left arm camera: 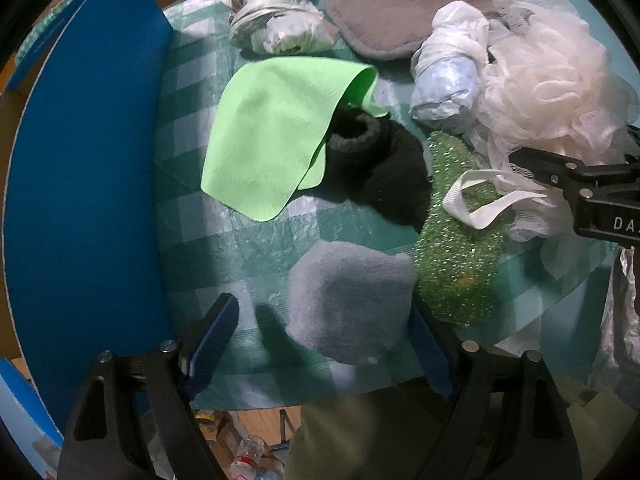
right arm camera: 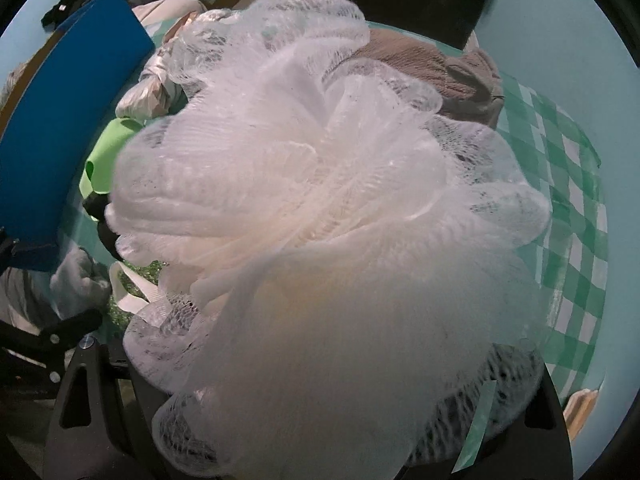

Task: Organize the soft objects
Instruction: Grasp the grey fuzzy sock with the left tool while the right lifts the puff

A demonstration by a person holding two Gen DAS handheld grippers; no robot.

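Near the table's (left arm camera: 192,128) front edge, left gripper (left arm camera: 320,344) stands released, jaws spread to either side of the grey sock (left arm camera: 348,300), presumably lined up to pinch it. Right gripper (left arm camera: 560,178) at the right edge: mesh loofah (right arm camera: 320,208) fills its view and hides the fingers, so grasp state cannot be told, though it looks bunched between them. Green cloth (left arm camera: 272,136) drapes over the black sock (left arm camera: 380,172) mid-table; sparkly scrubber (left arm camera: 456,264) lies beside the grey sock.

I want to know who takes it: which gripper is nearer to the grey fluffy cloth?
Left. The grey fluffy cloth lies between the open left gripper's fingers. The right gripper is farther, at the white mesh bath sponge.
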